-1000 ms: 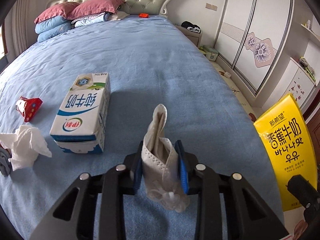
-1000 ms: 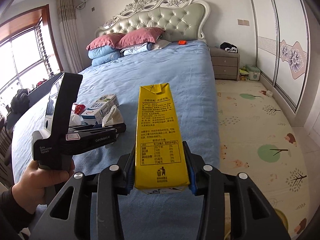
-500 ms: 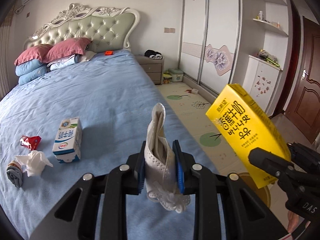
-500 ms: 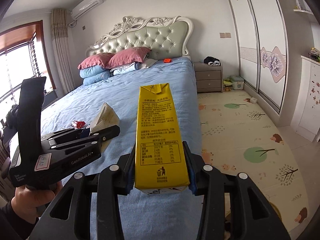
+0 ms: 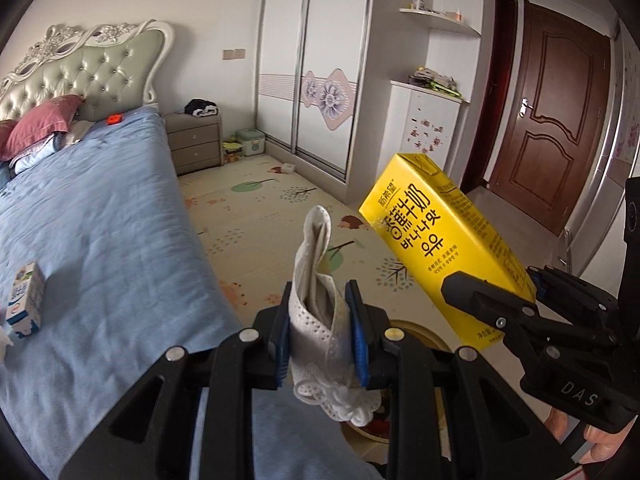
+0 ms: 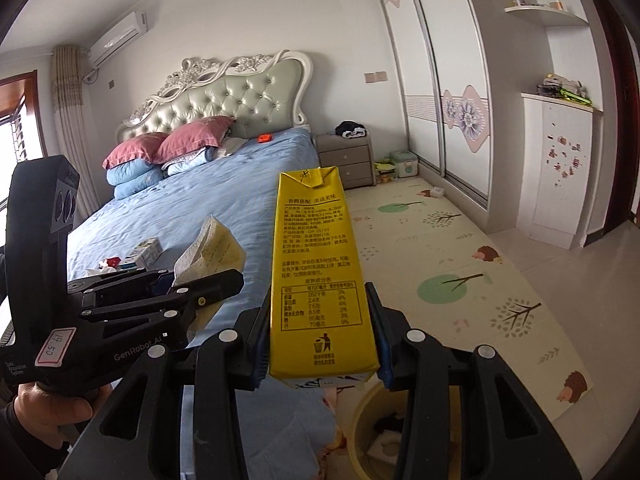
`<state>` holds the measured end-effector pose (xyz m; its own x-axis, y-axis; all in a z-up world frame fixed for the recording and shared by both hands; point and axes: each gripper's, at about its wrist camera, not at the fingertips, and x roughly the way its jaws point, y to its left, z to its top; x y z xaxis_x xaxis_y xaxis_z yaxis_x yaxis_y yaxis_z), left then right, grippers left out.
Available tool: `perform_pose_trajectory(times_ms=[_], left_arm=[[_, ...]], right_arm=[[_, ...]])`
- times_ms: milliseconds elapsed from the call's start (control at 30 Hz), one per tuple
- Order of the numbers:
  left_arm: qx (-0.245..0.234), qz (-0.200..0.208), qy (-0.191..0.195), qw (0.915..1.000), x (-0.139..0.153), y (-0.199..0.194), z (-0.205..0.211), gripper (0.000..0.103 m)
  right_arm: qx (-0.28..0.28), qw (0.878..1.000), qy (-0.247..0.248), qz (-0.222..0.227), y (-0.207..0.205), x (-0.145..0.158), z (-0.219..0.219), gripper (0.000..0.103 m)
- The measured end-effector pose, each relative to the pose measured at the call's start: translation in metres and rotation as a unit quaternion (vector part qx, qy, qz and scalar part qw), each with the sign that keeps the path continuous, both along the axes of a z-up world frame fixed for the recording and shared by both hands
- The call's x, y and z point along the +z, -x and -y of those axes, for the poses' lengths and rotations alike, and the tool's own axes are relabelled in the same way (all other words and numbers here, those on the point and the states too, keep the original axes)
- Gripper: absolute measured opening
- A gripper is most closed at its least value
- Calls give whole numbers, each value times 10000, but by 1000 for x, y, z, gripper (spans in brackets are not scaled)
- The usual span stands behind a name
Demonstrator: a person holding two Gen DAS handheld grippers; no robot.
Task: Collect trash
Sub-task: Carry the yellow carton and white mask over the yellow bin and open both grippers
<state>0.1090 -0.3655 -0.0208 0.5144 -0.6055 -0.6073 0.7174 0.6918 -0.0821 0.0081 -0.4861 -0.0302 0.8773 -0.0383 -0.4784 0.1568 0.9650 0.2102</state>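
Note:
My left gripper is shut on a crumpled white paper napkin, held past the bed's edge. It shows in the right wrist view too. My right gripper is shut on a tall yellow milk carton, which also shows in the left wrist view. A cream trash bin with some trash inside stands on the floor right below the carton. A blue-and-white milk carton, a red wrapper and white tissue lie on the blue bed.
A patterned play mat covers the floor right of the bed. A grey nightstand, sliding wardrobe doors, a white cabinet and a brown door line the walls. Pillows lie at the headboard.
Both grippers have swung right, away from the bed and over the floor beside it, each still holding its item. The trash bin has come into view below the yellow carton.

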Motion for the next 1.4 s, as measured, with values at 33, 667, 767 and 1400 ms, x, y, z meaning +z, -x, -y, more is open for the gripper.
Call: perform_pose_trajectory(times_ms=[33,667,767,1400], left_arm=[[-101,-15,-56,9999,-4,5,10,25],[-1156,-1155,-1484,9753,-114,11,162,26],[-1142,-1583,-1683,9662,-136,-3,178,26],[-1056,-2123,-2138,9477,-191,-30,191,33]], right_arm=[[-88,10000,10,-36,7,-4,6,40],[-1025,9846,-468,-1338,64,-109,101,40],[-1024,9814,-588,-1517,59,-125,109,40],[-823,9647,-713,-2398,19,-190,114,40]])
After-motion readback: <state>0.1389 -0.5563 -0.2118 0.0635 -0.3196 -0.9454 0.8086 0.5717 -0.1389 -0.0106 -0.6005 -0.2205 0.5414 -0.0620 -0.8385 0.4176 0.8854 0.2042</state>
